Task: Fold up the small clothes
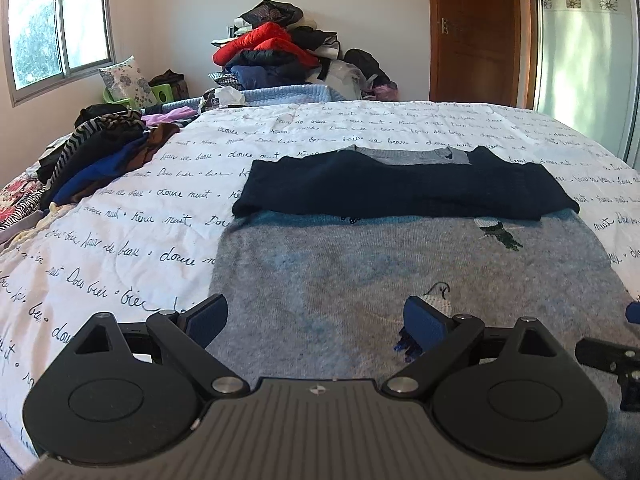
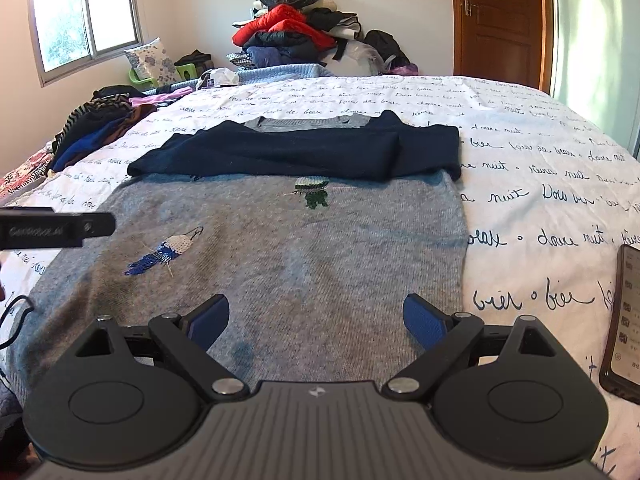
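- The left gripper (image 1: 316, 322) hung spread apart over the near hem of the grey sweater (image 1: 400, 276), its blue pads (image 1: 210, 318) clear of the knit and gripping nothing.
- The right gripper (image 2: 316, 320) was likewise splayed and empty above the same sweater (image 2: 300, 260), near its hem.
- The sweater lay flat mid-bed, its dark navy sleeves (image 2: 304, 152) folded across the chest toward the far edge.
- An embroidered bird (image 2: 166, 252) showed on the knit.
- The bed (image 1: 120, 220) wore a white cover with script.
- A phone (image 2: 624, 320) lay by the bed's right edge.
- A heap of clothes (image 1: 96, 152) sat along the left edge, and another pile of clothes (image 1: 280, 52) stood beyond the far edge.
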Available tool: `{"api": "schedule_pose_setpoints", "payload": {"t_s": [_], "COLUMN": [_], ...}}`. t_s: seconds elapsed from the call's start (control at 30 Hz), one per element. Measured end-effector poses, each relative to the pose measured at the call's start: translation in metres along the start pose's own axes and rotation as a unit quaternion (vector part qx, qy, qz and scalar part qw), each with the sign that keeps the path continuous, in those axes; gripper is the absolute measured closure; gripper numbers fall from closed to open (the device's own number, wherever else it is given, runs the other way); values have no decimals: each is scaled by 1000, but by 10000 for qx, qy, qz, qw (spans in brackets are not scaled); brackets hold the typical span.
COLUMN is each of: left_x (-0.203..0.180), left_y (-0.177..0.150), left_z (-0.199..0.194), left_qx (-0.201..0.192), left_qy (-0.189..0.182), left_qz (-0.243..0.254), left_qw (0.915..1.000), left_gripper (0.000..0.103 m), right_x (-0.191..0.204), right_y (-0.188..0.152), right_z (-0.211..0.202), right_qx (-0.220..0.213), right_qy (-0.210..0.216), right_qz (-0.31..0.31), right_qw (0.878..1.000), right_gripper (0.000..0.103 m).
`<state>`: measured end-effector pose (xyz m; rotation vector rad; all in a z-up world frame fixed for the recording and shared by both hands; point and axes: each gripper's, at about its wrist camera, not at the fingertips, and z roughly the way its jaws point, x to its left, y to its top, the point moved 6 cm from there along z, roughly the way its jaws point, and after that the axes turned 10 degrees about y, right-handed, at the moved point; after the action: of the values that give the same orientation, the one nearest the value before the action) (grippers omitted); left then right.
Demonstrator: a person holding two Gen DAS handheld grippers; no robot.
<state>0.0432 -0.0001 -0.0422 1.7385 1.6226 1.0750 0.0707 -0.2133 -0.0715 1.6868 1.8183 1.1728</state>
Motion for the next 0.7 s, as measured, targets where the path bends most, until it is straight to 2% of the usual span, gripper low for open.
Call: {"api": "schedule_pose_setpoints", "payload": {"t_s": [0.17,0.37,0.5,0.6,0.7], "left_x": [16,45,68,72,74], "left_y": [-15,-36,-51,-61,-77], "left_z": [-12,-21,-25,-29,-33], "left_qx": [45,245,353,441,573], "left_qy": [54,-189,-171,-448,-890], "left_qz": [110,141,94,189,236], "left_qw": [9999,9994,9992,9978,9941], "left_gripper": [9,9,9,9,9], "right_x": [1,-3,-8,-4,8], "right_y": [-4,-8,-12,-16,-18], "right_z": [-4,-10,-15,-21,-29], "right_qx": [23,32,74,81,87], "right_qy": [-6,-60,-132,-23,216], "right_qz": [-34,-16,19,-81,-273], "right_qw": [10000,10000,9999,9999,9994], "right_gripper": [8,8,8,8,8]}}
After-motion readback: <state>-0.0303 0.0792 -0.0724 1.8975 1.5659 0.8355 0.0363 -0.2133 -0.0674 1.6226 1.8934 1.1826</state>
